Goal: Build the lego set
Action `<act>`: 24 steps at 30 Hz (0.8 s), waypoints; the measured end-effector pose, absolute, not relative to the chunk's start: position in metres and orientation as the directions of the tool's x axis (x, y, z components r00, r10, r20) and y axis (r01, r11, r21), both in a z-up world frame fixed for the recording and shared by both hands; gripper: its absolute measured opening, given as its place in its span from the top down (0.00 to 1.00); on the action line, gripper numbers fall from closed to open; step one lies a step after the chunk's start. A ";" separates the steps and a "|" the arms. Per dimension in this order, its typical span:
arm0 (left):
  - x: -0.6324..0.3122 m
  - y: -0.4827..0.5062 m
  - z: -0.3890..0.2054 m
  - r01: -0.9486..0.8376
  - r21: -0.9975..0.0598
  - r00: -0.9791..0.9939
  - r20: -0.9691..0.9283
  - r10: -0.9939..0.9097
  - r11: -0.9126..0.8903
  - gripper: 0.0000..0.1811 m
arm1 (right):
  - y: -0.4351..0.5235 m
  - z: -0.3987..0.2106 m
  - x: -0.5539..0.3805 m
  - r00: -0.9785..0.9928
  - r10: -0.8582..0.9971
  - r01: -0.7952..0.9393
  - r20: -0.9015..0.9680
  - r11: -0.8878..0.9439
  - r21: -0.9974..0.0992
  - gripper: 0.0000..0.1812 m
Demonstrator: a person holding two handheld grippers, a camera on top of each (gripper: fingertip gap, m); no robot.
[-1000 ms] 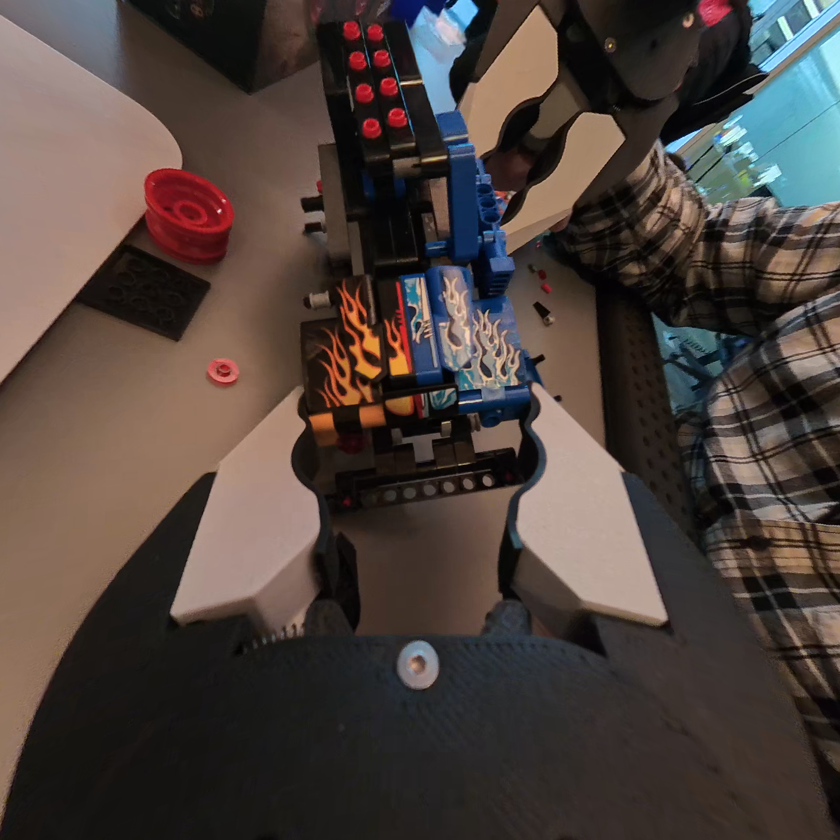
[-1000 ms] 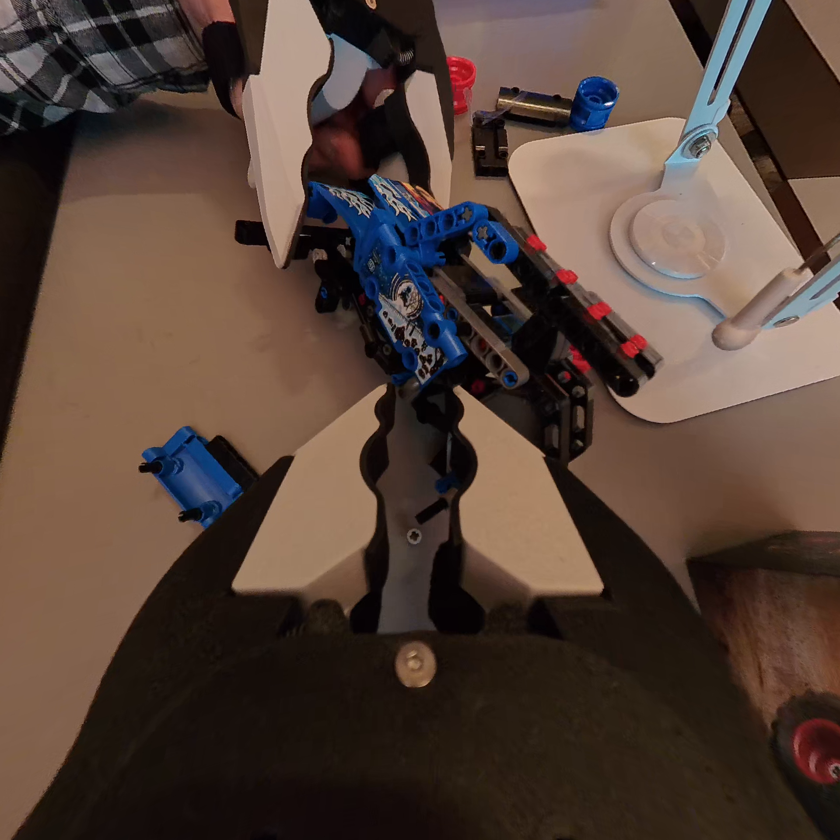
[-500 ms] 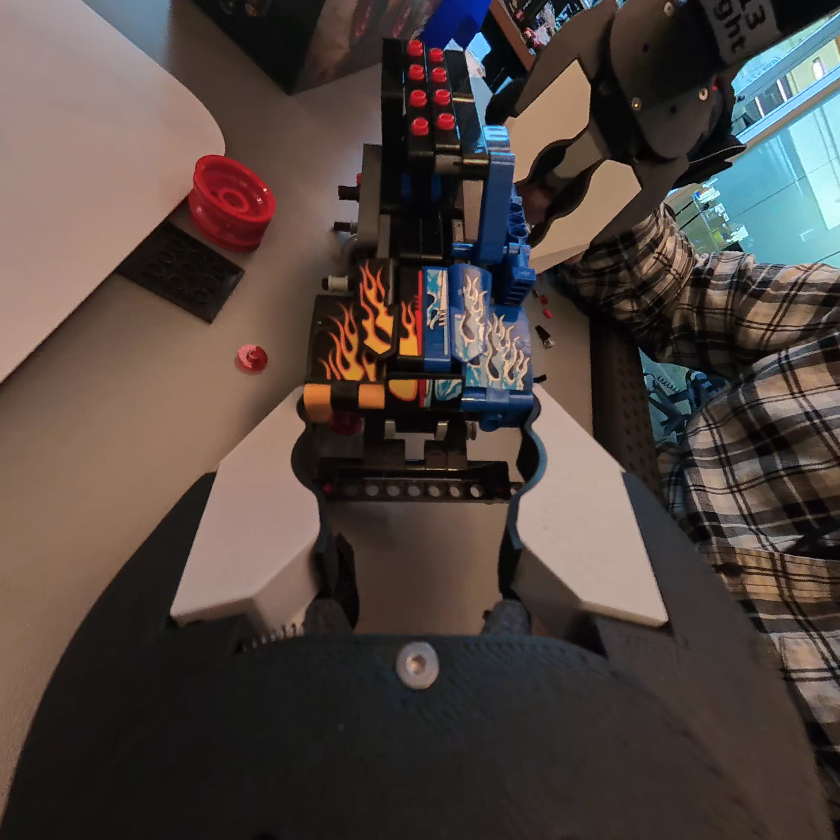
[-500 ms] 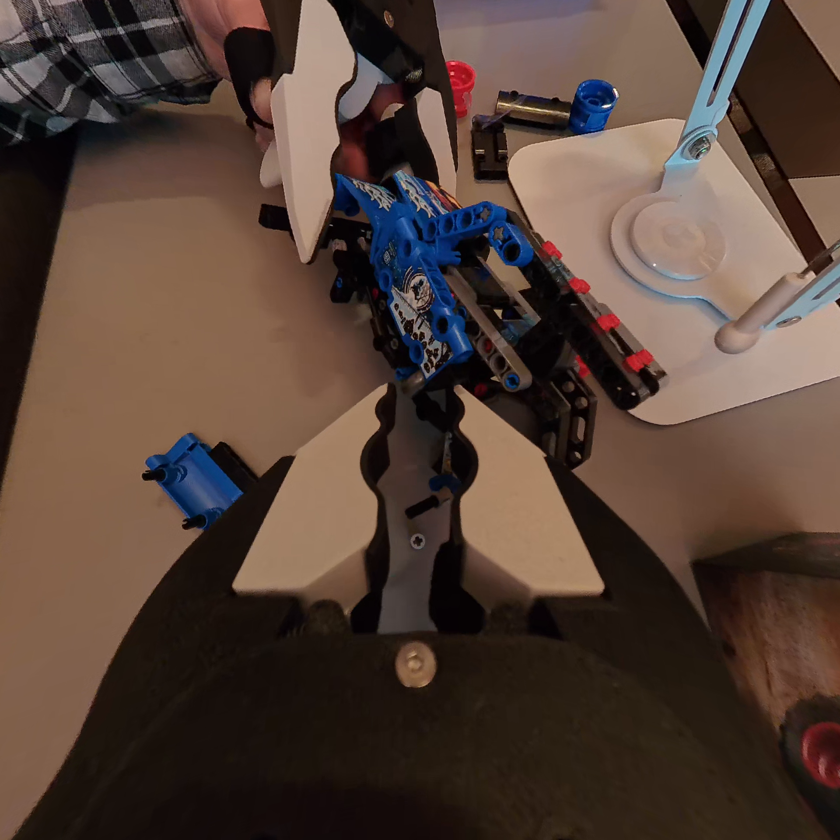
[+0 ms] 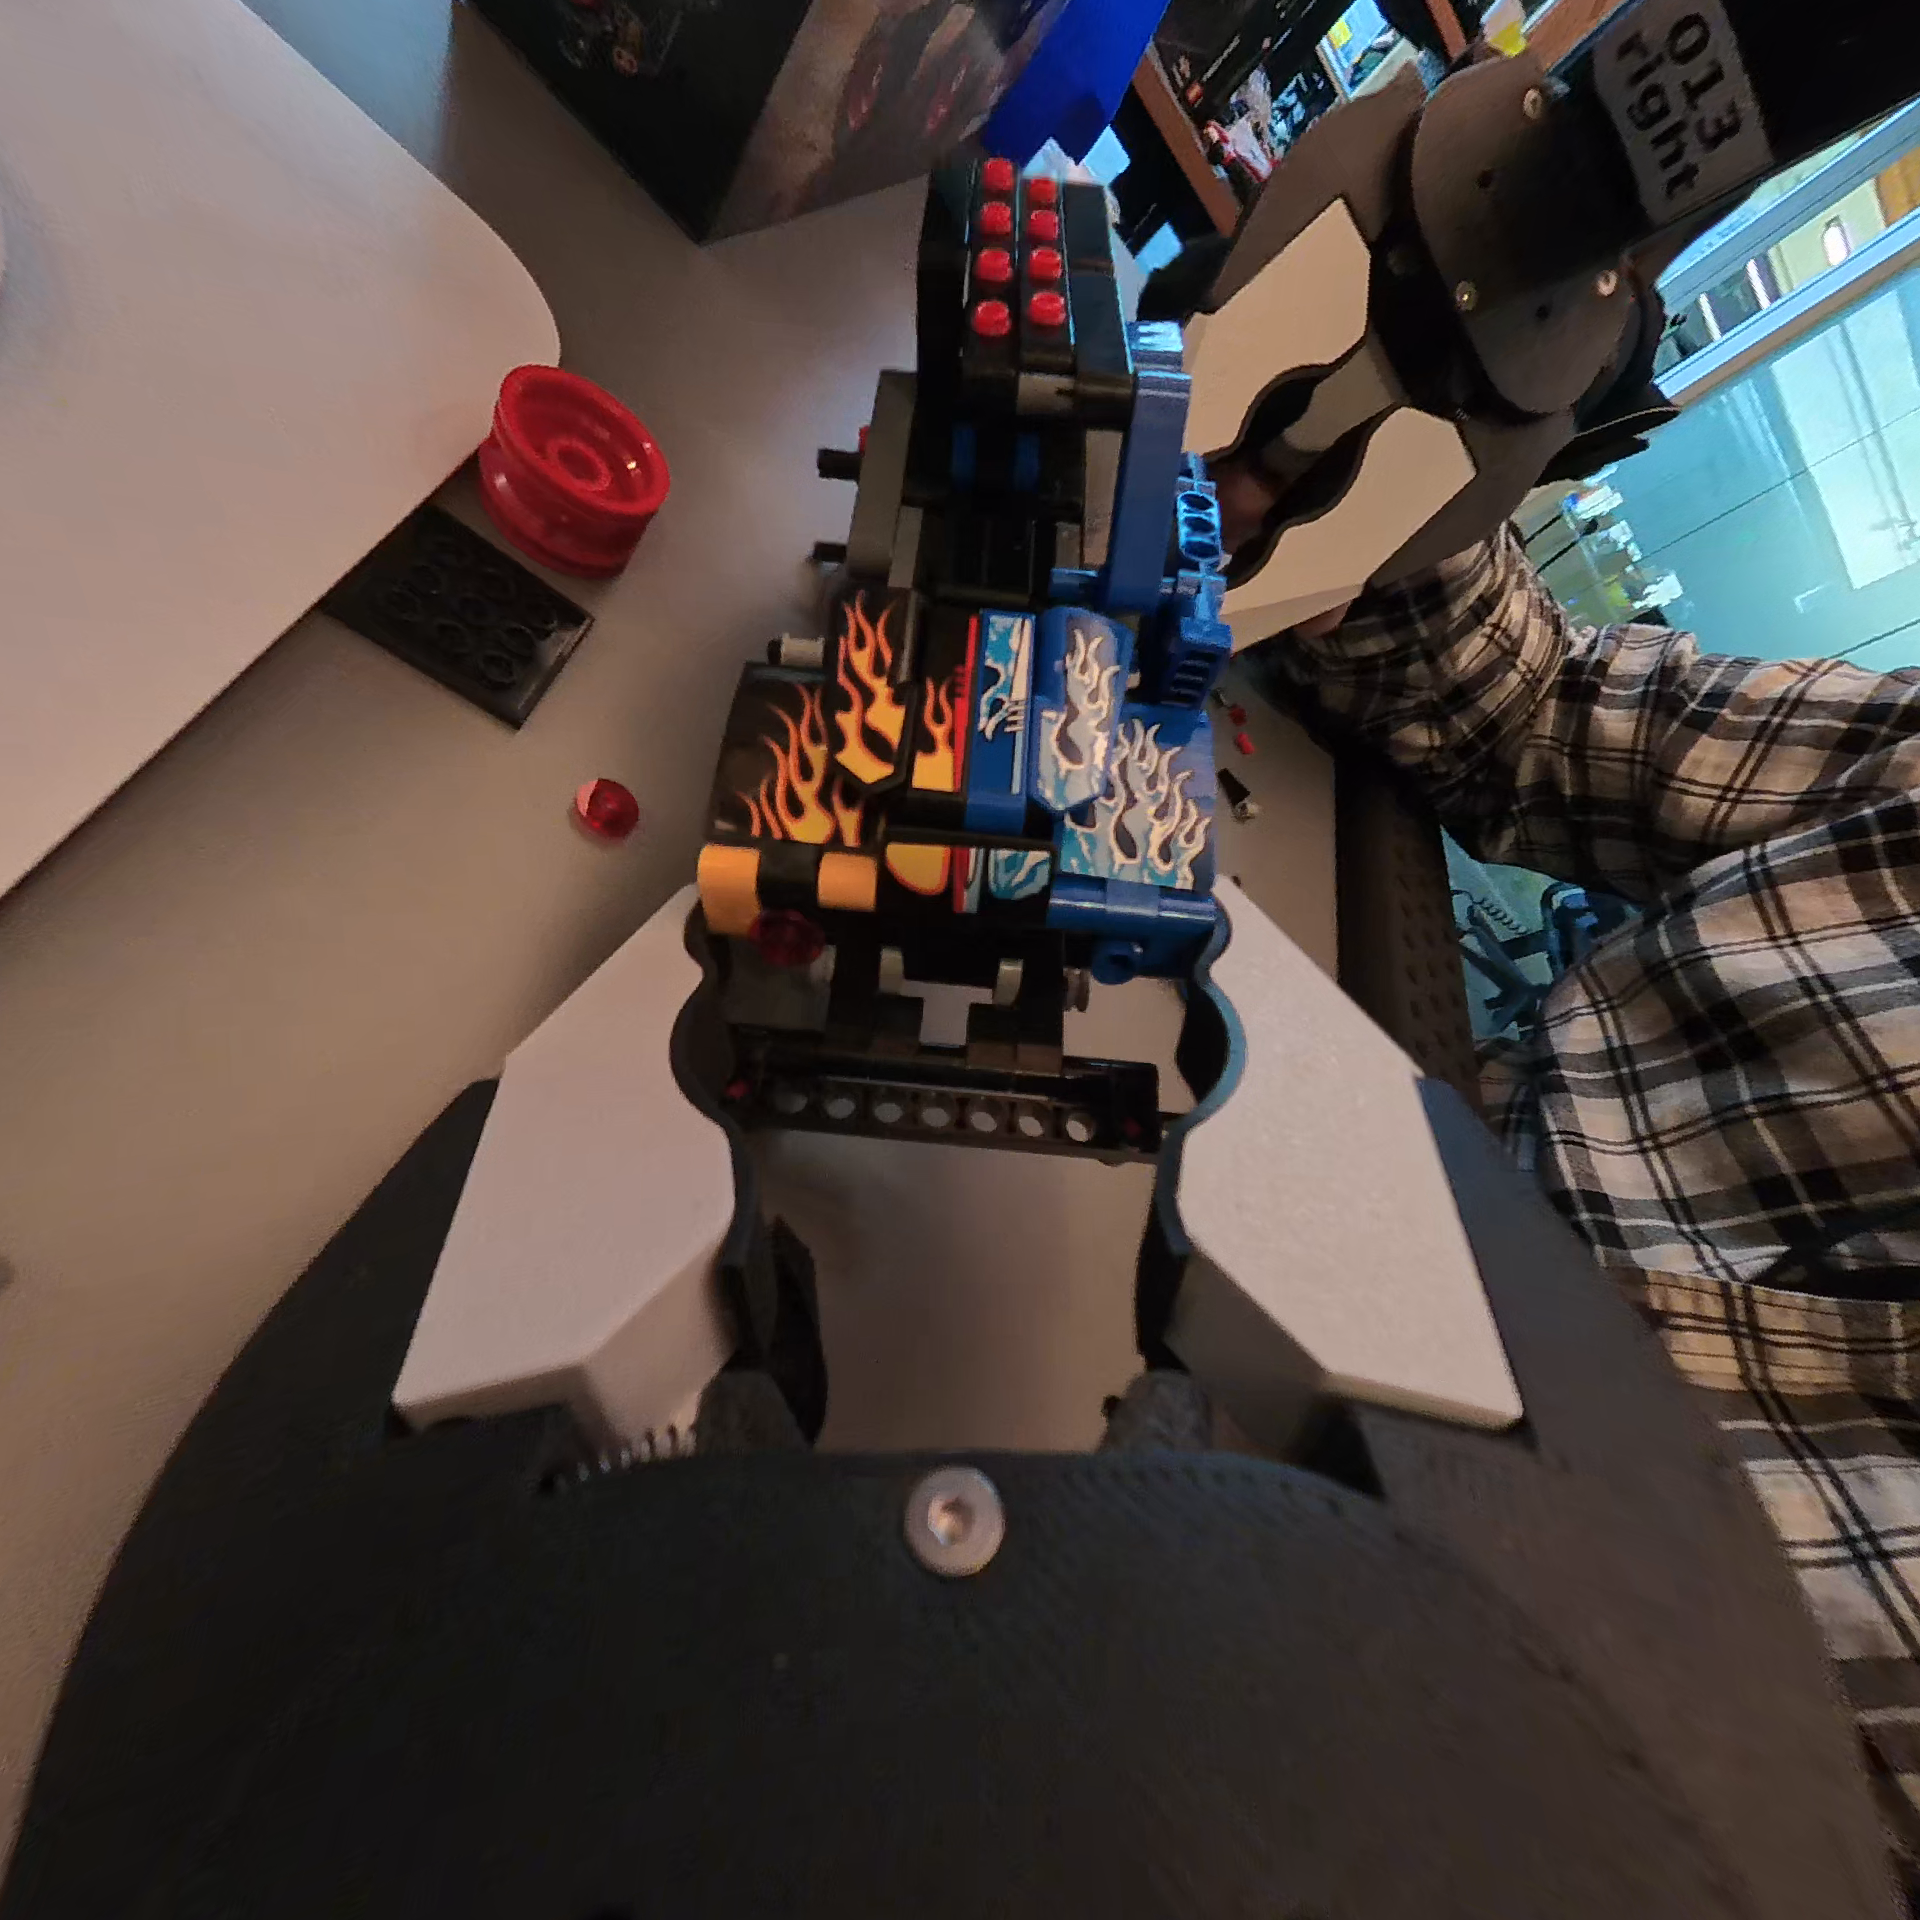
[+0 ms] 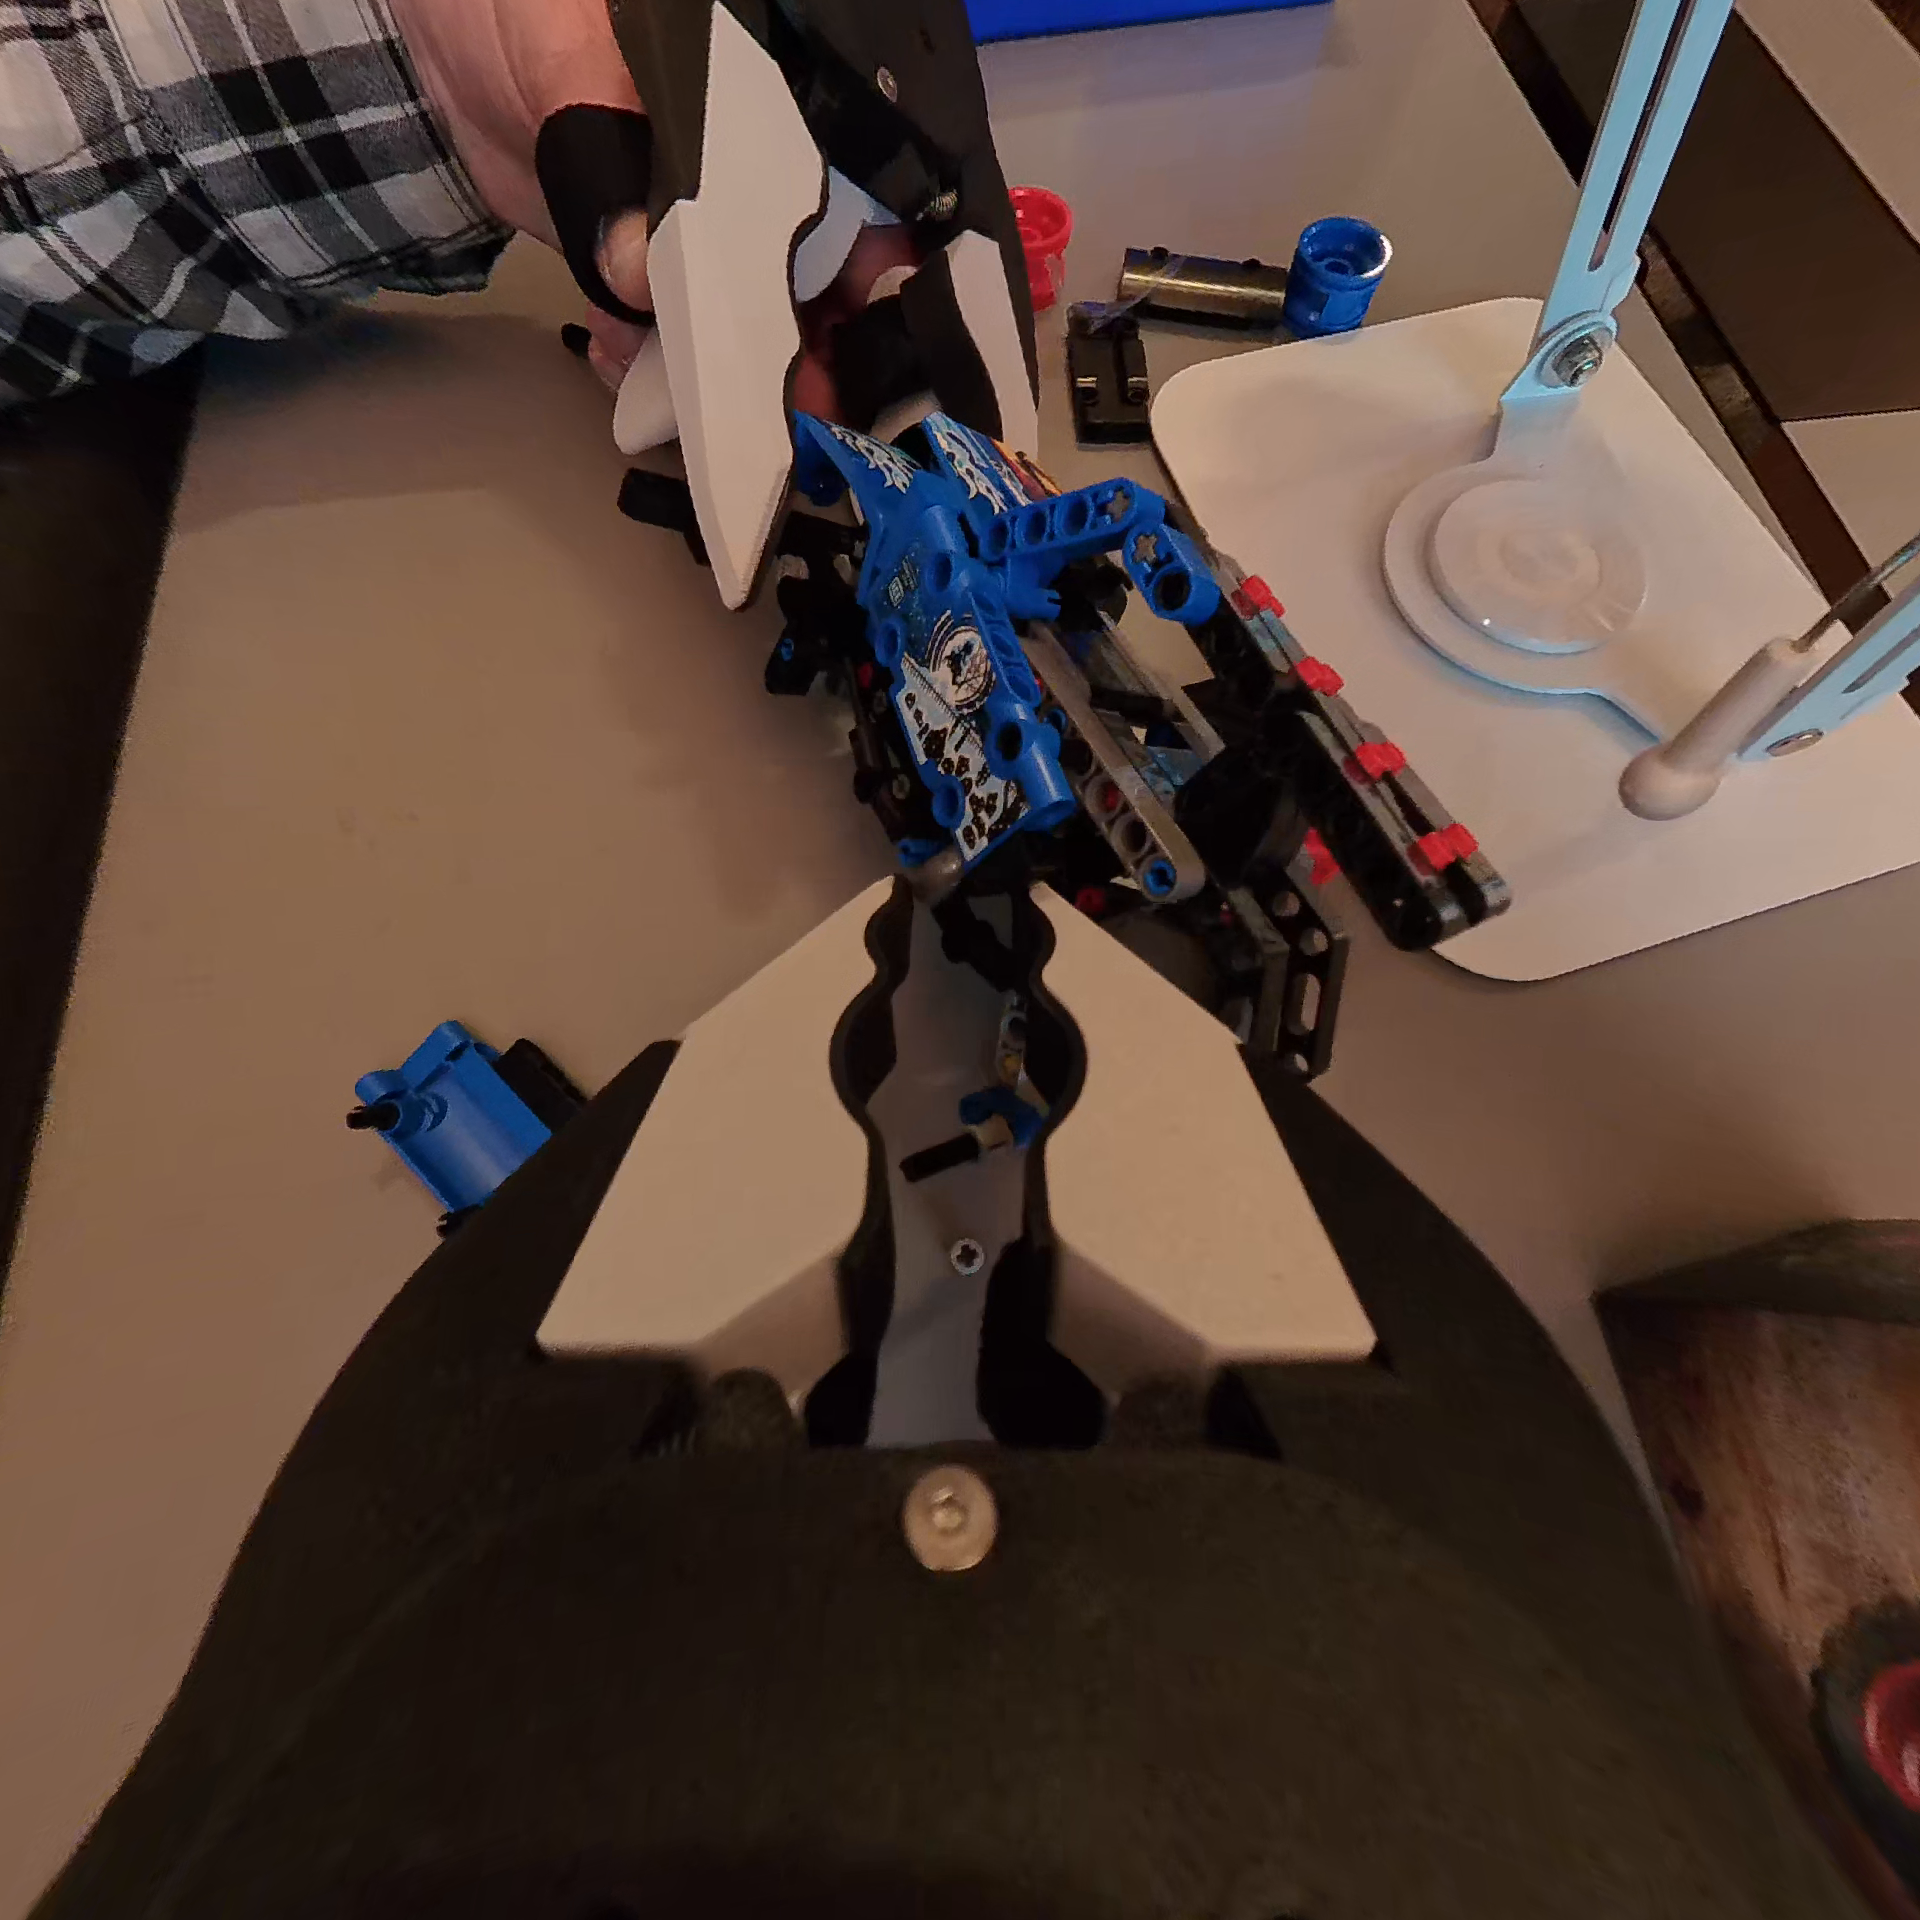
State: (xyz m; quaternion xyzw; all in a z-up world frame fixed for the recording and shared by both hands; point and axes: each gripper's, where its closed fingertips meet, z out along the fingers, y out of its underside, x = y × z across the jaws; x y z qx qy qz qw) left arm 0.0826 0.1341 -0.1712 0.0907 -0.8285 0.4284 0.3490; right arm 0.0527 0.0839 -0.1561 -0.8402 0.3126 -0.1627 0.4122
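Observation:
The lego truck model (image 5: pixel 966 748) has orange flames on a black left half and white flames on a blue right half. My left gripper (image 5: pixel 956 935) is shut on its front end, one finger on each side. It also shows in the right wrist view (image 6: pixel 873 468), at the top. My right gripper (image 6: pixel 971 904) is nearly closed on a black part at the model's (image 6: pixel 956 665) blue side. In the left wrist view, my right gripper (image 5: pixel 1221 520) is at the blue beam on the model's right side.
A red wheel rim (image 5: pixel 571 468), a black plate (image 5: pixel 457 613) and a red stud (image 5: pixel 606 805) lie left of the model. A white stand base (image 6: pixel 1351 468) is beside it. A blue piece (image 6: pixel 457 1112), a blue hub (image 6: pixel 1335 270) and small pins (image 6: pixel 997 1122) lie on the table. To reach the black plate (image 5: pixel 457 613) in a straight line is about 6 cm for my left fingers, about 12 cm for my right.
Both grippers keep their hold. The model has swung a little with them, so its rear now points straighter away in the left wrist view and sits farther right in the right wrist view.

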 end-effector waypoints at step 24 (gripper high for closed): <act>0.099 0.134 -0.164 -0.488 -0.667 -0.761 0.641 0.100 0.563 0.53 | 0.083 -0.151 0.060 0.717 -0.697 -0.410 -0.022 -0.396 -0.822 0.91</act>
